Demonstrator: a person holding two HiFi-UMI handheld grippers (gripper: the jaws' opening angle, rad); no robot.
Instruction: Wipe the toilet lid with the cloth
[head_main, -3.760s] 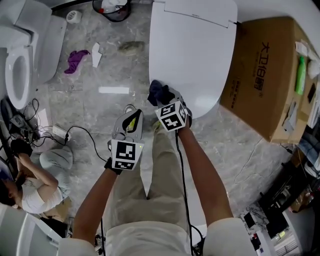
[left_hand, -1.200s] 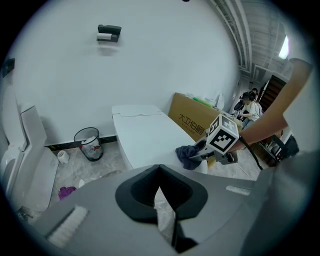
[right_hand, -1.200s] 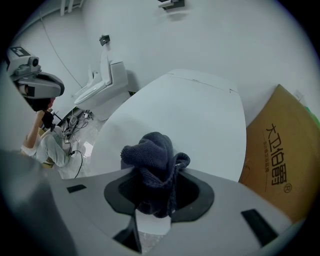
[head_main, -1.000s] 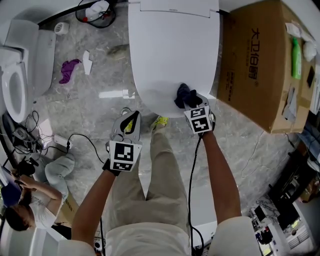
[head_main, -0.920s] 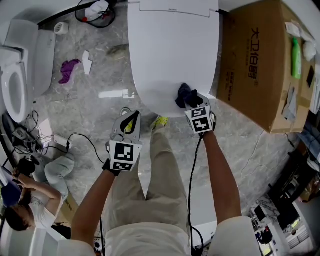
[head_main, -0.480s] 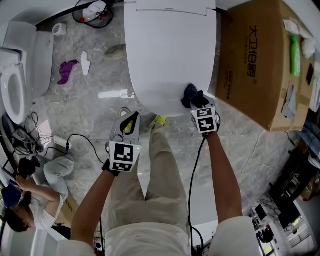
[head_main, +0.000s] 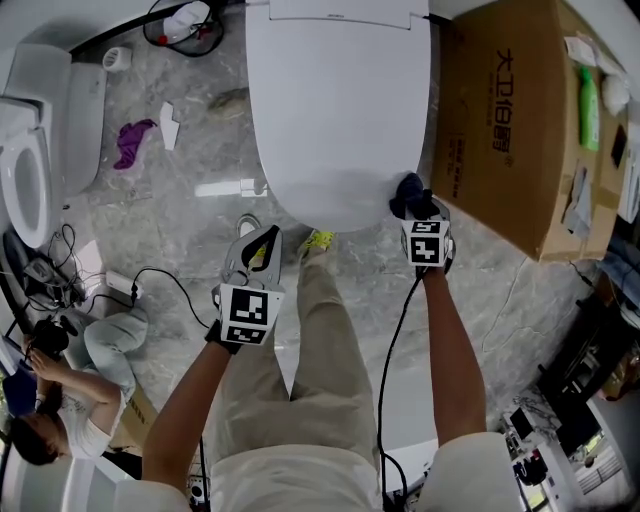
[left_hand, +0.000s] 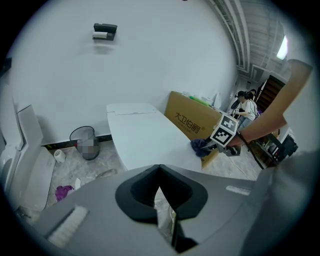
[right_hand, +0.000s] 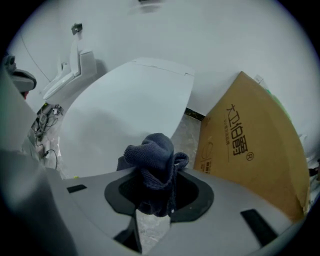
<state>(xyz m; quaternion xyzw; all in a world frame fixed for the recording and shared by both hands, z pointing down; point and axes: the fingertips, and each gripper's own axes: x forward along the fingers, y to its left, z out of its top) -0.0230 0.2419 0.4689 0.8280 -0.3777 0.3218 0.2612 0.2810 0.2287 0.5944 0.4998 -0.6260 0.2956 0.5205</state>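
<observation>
The white toilet lid (head_main: 335, 100) lies shut at the top middle of the head view. A bunched dark blue cloth (head_main: 408, 192) rests at the lid's near right edge, pinched in my right gripper (head_main: 415, 207), which is shut on it. From the right gripper view the cloth (right_hand: 156, 159) fills the jaws, with the lid (right_hand: 125, 110) just beyond. My left gripper (head_main: 258, 250) hangs over the floor in front of the toilet, jaws shut on nothing. The left gripper view shows the lid (left_hand: 145, 137) ahead and the cloth (left_hand: 201, 146) at its right edge.
A large cardboard box (head_main: 510, 130) stands close on the right of the toilet. A second toilet (head_main: 35, 140) stands at the left. A purple rag (head_main: 132, 140), paper scraps and cables (head_main: 150, 275) lie on the marble floor. A person (head_main: 50, 400) sits at the lower left.
My right gripper has slid the cloth rightwards along the lid's near edge, from the left side to the right rim by the box. The left gripper has stayed put.
</observation>
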